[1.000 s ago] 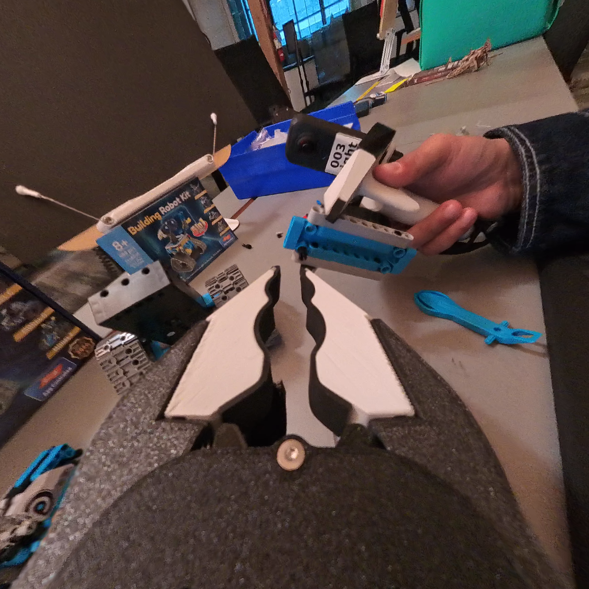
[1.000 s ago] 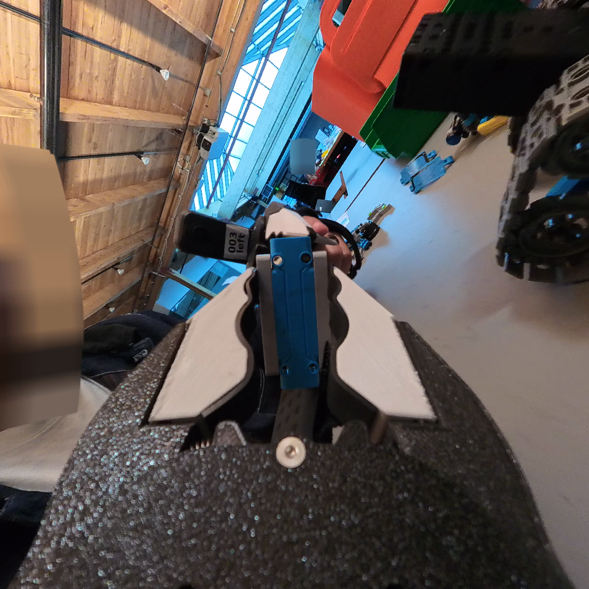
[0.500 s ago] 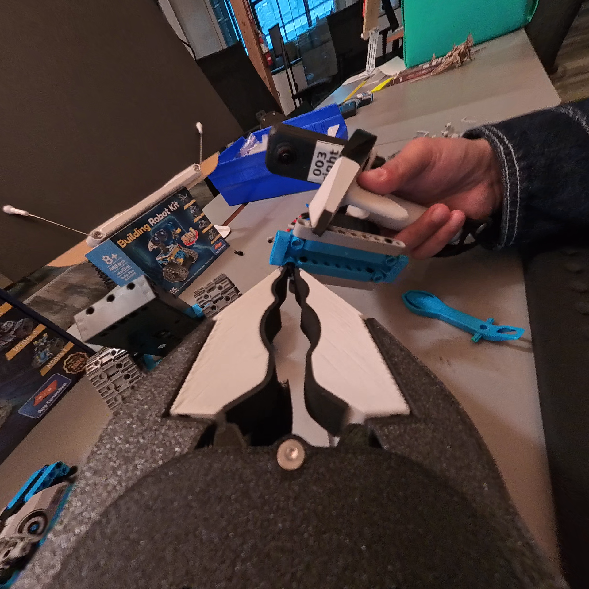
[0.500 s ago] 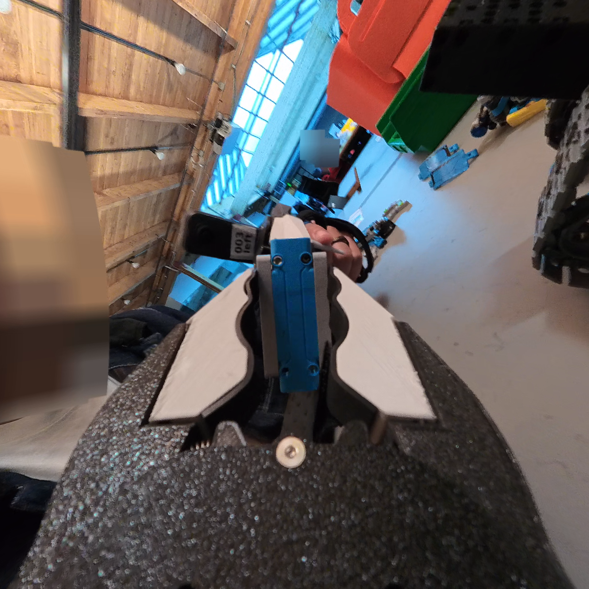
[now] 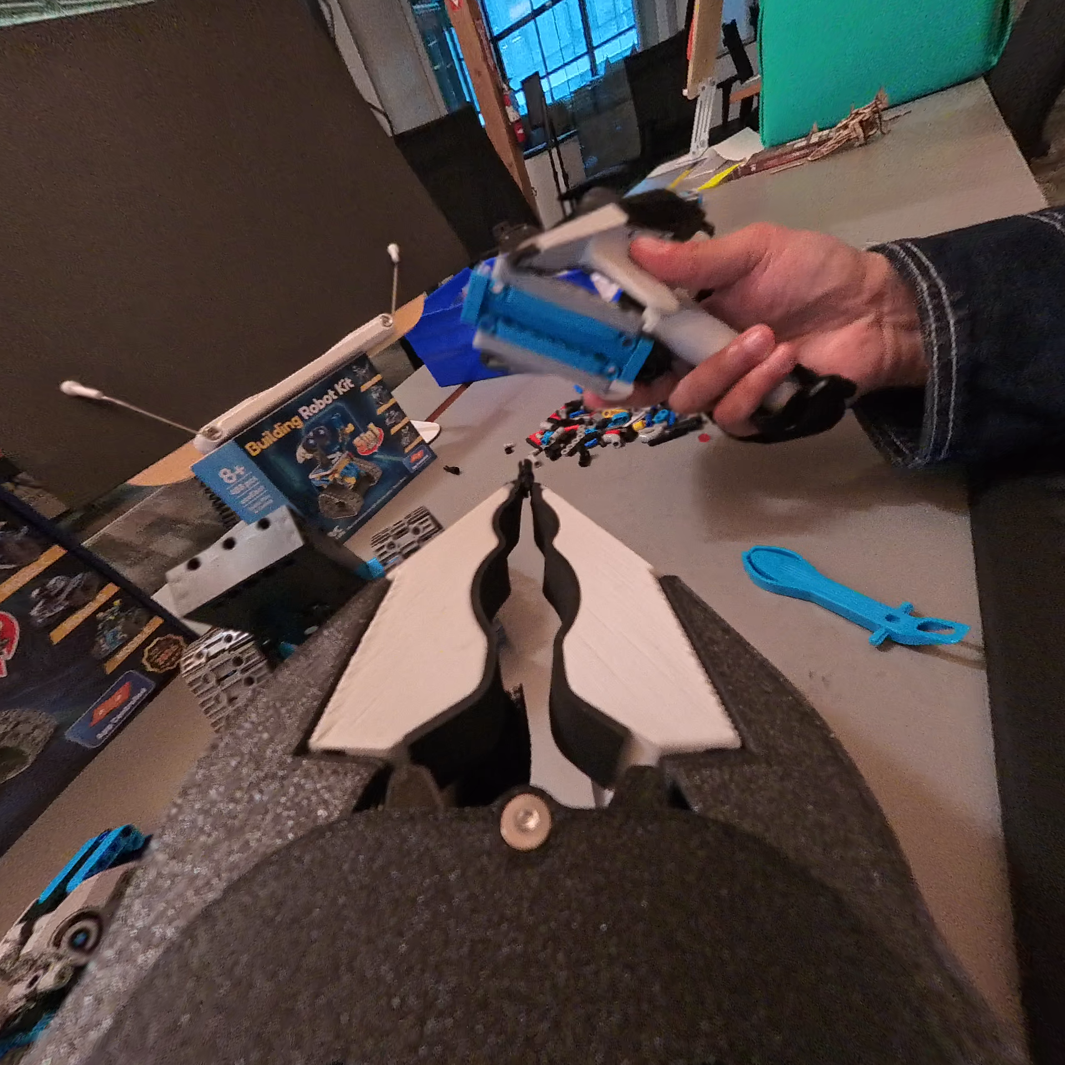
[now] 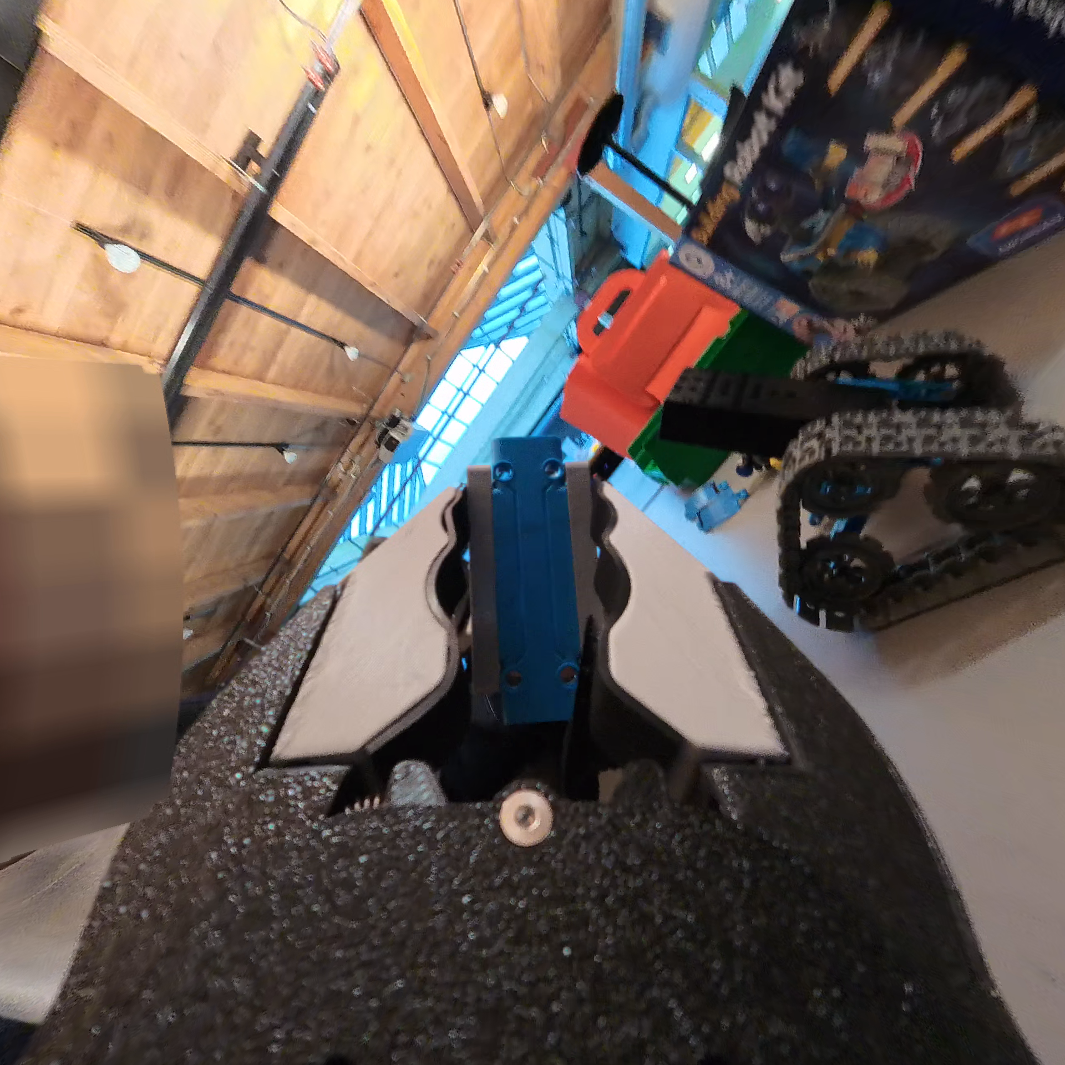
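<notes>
The left tongs (image 5: 525, 481) were seen closed, the tips pinching what appeared to be a small black pin (image 5: 524, 468), though its shape could not be made out clearly. They were held above the grey desk (image 5: 807, 518), just short of a heap of small mixed building parts (image 5: 611, 427). A blue spoon-shaped tool (image 5: 841, 599) lay on the desk to their right, and a blue kit box (image 5: 323, 444) stood to their left.

The right tongs (image 6: 527, 495) were clamped on a blue and grey beam assembly (image 6: 533, 582), which ran lengthwise between the two fingers and projected past their tips. In the left wrist view this assembly (image 5: 553, 328) was held aloft, above the heap and well apart from the left tongs. A tracked model vehicle (image 6: 922, 490) stood on the desk to the right of the right tongs.
</notes>
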Demonstrator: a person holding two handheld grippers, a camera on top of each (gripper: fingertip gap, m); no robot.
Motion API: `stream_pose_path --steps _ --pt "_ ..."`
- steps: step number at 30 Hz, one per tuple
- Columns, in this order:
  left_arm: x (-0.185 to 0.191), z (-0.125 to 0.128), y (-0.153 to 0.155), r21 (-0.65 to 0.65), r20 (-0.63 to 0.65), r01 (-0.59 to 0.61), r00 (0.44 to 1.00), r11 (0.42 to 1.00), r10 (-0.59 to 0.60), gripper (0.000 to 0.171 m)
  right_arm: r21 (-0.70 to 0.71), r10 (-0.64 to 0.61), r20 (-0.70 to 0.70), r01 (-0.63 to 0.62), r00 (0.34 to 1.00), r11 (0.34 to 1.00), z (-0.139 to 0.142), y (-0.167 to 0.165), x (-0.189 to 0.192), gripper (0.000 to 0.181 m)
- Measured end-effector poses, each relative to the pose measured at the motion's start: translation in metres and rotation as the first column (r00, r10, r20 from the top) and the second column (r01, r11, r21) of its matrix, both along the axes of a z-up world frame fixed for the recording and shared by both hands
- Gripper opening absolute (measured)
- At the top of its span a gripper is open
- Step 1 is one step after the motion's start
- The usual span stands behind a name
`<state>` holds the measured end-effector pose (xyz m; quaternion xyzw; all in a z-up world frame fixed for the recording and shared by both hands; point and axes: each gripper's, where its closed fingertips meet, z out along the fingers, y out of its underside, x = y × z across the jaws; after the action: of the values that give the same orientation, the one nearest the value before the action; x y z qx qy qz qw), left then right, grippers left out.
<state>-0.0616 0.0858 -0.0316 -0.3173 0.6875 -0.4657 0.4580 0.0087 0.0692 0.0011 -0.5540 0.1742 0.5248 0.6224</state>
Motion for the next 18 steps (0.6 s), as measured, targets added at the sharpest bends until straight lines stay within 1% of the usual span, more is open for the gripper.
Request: stream_pose_path --steps 1,2,4,5,6,8,9,10,11,12,13,14,15,16,17,18 --pt "0.001 -0.01 -0.003 -0.002 -0.057 0.022 0.998 1.0 -0.022 0.002 -0.018 0.03 -0.001 -0.03 1.0 0.999 -0.003 0.006 -0.007 0.04" --pt "0.002 -0.031 -0.003 -0.014 -0.175 0.037 0.984 0.999 -0.039 0.002 -0.023 0.062 -0.002 -0.062 0.998 0.998 -0.003 0.009 -0.014 0.04" --pt "0.001 -0.082 0.006 -0.005 -0.424 0.015 0.905 1.0 -0.016 0.003 -0.056 0.086 0.051 -0.083 0.995 0.995 -0.008 0.011 -0.023 0.04" --pt "-0.001 -0.102 0.011 0.019 -0.507 0.003 0.862 1.0 0.007 0.003 -0.098 0.086 0.095 -0.076 0.992 0.992 -0.015 0.012 -0.026 0.04" --pt "-0.001 -0.114 0.015 0.038 -0.553 -0.021 0.832 0.999 0.038 0.003 -0.139 0.084 0.133 -0.066 0.987 0.988 -0.023 0.014 -0.028 0.041" --pt "-0.003 -0.128 0.017 0.04 -0.617 -0.041 0.785 0.998 0.057 0.003 -0.167 0.073 0.142 -0.049 0.987 0.985 -0.029 0.017 -0.028 0.041" --pt "-0.003 -0.13 0.017 0.042 -0.624 -0.046 0.779 0.998 0.062 0.004 -0.2 0.058 0.167 -0.024 0.984 0.979 -0.035 0.019 -0.027 0.04" --pt "-0.003 -0.129 0.017 0.039 -0.618 -0.05 0.784 0.998 0.064 0.004 -0.249 0.039 0.248 0.025 0.968 0.968 -0.045 0.022 -0.026 0.041" --pt "-0.003 -0.129 0.018 0.034 -0.621 -0.054 0.781 0.998 0.063 0.009 -0.286 0.028 0.358 0.081 0.933 0.955 -0.053 0.024 -0.025 0.041" --pt "-0.003 -0.129 0.017 0.014 -0.627 -0.057 0.777 0.998 0.054 0.013 -0.3 0.027 0.465 0.128 0.885 0.945 -0.059 0.024 -0.026 0.041" --pt "-0.003 -0.127 0.016 -0.018 -0.63 -0.061 0.775 0.998 0.036 0.021 -0.288 0.028 0.548 0.157 0.836 0.945 -0.059 0.025 -0.029 0.041" --pt "-0.001 -0.122 0.016 -0.052 -0.624 -0.071 0.781 0.996 0.023 0.03 -0.254 0.026 0.592 0.156 0.805 0.955 -0.054 0.026 -0.035 0.041" --pt "0.001 -0.113 0.016 -0.091 -0.599 -0.074 0.801 0.993 0.005 0.032 -0.193 0.041 0.572 0.086 0.819 0.978 -0.041 0.024 -0.049 0.041" --pt "0.003 -0.1 0.013 -0.143 -0.558 -0.062 0.83 0.988 -0.028 0.035 -0.114 0.093 0.46 -0.045 0.883 0.992 -0.02 0.019 -0.064 0.041" --pt "0.005 -0.083 0.009 -0.209 -0.499 -0.045 0.864 0.977 -0.067 0.037 -0.031 0.174 0.298 -0.173 0.939 0.984 0.0 0.011 -0.074 0.041" --pt "0.006 -0.062 0.005 -0.29 -0.427 -0.015 0.897 0.957 -0.116 0.041 0.044 0.272 0.143 -0.281 0.951 0.959 0.013 0.003 -0.078 0.041"
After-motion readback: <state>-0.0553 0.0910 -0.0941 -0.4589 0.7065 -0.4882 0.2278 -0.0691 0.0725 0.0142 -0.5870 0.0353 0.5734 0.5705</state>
